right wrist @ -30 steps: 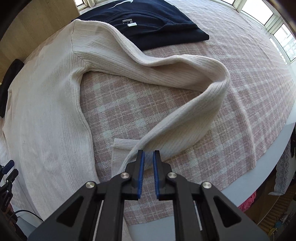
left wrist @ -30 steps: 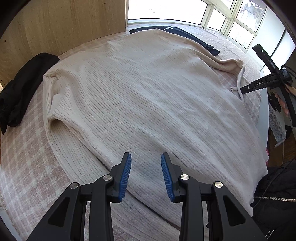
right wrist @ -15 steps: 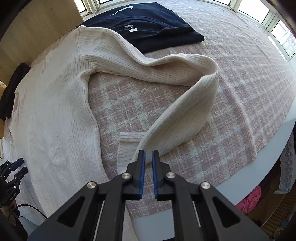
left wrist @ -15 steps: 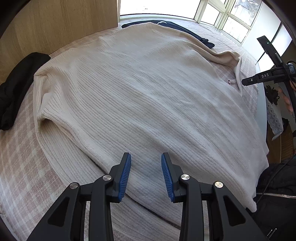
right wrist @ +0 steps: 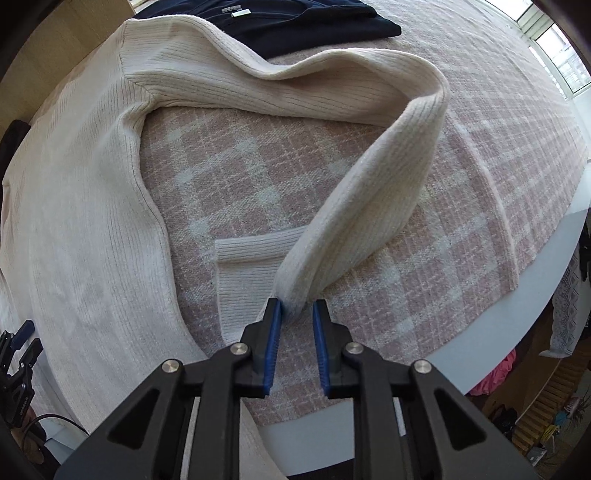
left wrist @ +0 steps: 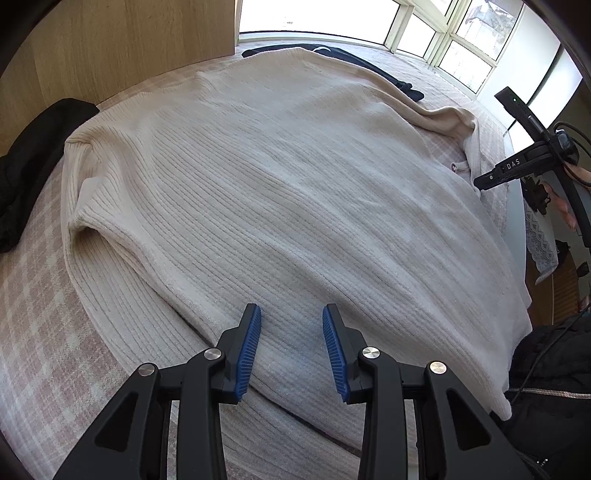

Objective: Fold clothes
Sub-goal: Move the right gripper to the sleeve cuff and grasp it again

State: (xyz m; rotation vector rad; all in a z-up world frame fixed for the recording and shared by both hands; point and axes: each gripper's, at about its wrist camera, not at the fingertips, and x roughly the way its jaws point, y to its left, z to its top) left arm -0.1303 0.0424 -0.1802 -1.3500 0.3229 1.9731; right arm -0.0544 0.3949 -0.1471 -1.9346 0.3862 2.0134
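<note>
A cream ribbed sweater (left wrist: pixel 277 192) lies spread on the pink checked cloth (left wrist: pixel 44 350). My left gripper (left wrist: pixel 291 332) is open and empty, hovering over the sweater's lower body. In the right wrist view the sweater's sleeve (right wrist: pixel 369 206) is lifted and bent back in a loop, its cuff (right wrist: pixel 243 273) lying on the cloth. My right gripper (right wrist: pixel 297 314) has its jaws partly open with the sleeve fold still between them, touching the left pad. The right gripper also shows in the left wrist view (left wrist: pixel 517 170) at the sleeve.
A folded navy garment (right wrist: pixel 295 18) lies beyond the sweater. A black garment (left wrist: pixel 33 162) lies at the left by the wooden wall (left wrist: pixel 110 44). The table's white edge (right wrist: pixel 517 325) runs at the right, with clutter below. Windows stand at the far side.
My right gripper's jaws have opened from shut on the sleeve. The sleeve loop has been carried closer toward the sweater body. The left gripper has moved forward slightly, still open.
</note>
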